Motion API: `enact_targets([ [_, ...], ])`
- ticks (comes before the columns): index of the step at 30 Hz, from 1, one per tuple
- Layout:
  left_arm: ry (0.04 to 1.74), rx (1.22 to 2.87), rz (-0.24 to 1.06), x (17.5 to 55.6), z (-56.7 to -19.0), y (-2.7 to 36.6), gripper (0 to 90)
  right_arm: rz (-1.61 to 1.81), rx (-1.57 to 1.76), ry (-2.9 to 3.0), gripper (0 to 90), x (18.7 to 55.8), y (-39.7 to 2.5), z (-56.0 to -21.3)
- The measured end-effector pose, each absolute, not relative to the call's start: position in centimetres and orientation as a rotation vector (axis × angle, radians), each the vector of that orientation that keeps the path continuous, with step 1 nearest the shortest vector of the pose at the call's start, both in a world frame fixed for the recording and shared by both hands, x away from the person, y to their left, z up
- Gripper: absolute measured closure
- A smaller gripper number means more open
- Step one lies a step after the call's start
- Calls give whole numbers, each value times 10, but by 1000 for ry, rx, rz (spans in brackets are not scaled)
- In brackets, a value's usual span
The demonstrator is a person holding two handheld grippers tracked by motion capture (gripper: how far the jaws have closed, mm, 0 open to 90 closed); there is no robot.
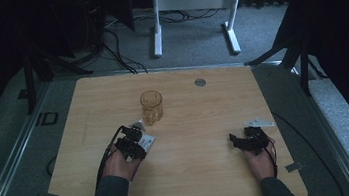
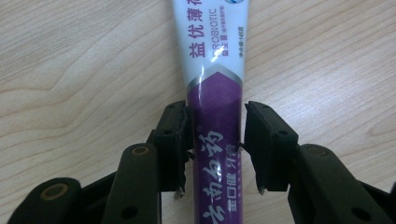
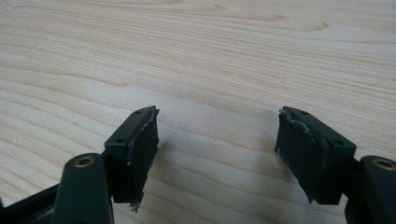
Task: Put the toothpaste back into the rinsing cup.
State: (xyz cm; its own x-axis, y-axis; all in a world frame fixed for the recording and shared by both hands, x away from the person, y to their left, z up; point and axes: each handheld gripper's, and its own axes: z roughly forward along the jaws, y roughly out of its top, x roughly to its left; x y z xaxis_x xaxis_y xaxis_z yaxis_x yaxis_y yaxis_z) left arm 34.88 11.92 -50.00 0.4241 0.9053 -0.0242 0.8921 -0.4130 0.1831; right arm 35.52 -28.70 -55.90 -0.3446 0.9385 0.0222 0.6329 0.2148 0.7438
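A toothpaste tube (image 2: 215, 93), white toward its far end and purple near me, lies flat on the wooden table (image 1: 200, 120). My left gripper (image 2: 214, 147) is shut on its purple part, with a pad (image 2: 175, 140) pressed to each side. In the high view the left gripper (image 1: 134, 134) sits at the table's near left, just in front of an amber glass cup (image 1: 152, 107). At the near right, my right gripper (image 1: 235, 140) rests low over the bare wood. In its own view the right gripper (image 3: 215, 140) stands open with nothing between its jaws.
A round grey grommet (image 1: 200, 82) is set in the table near its far edge. Behind the table stand a white desk frame (image 1: 191, 5) and dark stands on the grey floor. Cables trail from both grippers along the forearms.
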Motion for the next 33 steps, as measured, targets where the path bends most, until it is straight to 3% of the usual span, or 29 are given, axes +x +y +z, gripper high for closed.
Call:
enact_targets([
  [22,1625,2554,37,362,-517,115,566,939,1454,2059,294,355,-287,-559],
  [33,1634,2565,61,363,-519,113,571,941,1456,2058,294,355,-287,-559],
])
